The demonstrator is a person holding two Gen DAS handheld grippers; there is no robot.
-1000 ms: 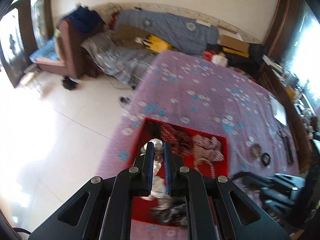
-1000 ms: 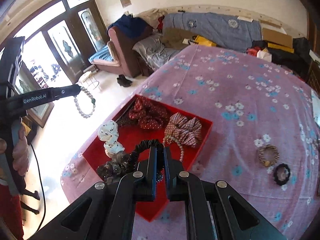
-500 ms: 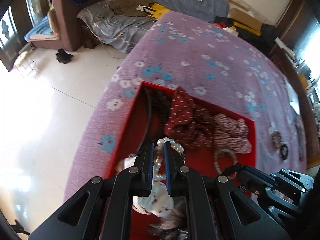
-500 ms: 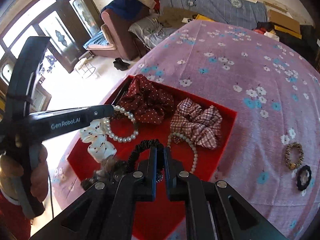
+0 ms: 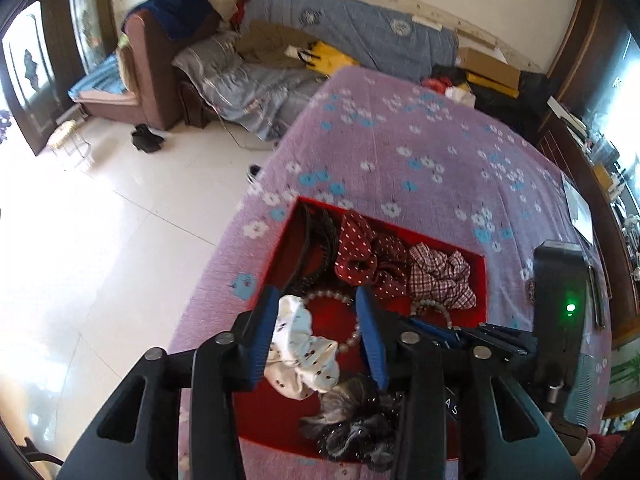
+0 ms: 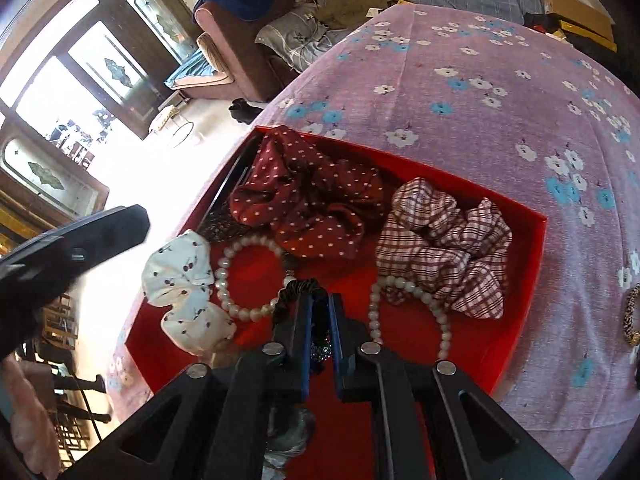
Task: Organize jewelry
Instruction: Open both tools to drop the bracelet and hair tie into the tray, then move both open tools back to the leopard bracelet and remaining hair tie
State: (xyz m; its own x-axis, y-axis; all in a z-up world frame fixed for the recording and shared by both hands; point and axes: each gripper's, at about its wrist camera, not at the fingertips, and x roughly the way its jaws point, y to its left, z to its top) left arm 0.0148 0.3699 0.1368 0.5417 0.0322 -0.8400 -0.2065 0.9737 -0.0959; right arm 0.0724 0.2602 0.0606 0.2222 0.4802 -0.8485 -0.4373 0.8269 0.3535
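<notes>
- My left tongs [image 5: 316,334] stand spread wide over the near left part of the red tray [image 5: 482,280], with nothing between the blue pads.
- Through that gap I see the white cherry-print scrunchie [image 5: 300,354] just inside the left pad, and the pearl bracelet [image 5: 352,322] lying flat on the tray floor, one side of it next to the right pad.
- My right tongs [image 6: 320,312] are closed on the black beaded hair tie [image 6: 298,290], which loops out to the left of the tips and touches that pearl bracelet [image 6: 248,276].
- A second pearl strand [image 6: 404,304] curves just right of my right tongs, running up under the plaid scrunchie [image 6: 444,248].
- The maroon dotted scrunchie [image 6: 304,204] fills the far middle of the tray; a dark comb or headband lies along the far left wall, too shadowed to tell which.
- A grey-black sparkly scrunchie [image 5: 352,424] sits near the tray's near edge, below my left tongs.
- Bare red floor shows inside the bracelet's ring and along the near right of the tray.
- The tray's left wall runs close to the left edge of the purple flowered bed [image 6: 500,80], with white tiled floor [image 5: 100,240] beyond it.
- A gold-and-dark bracelet [image 6: 631,314] lies out on the cover, well right of the tray.
</notes>
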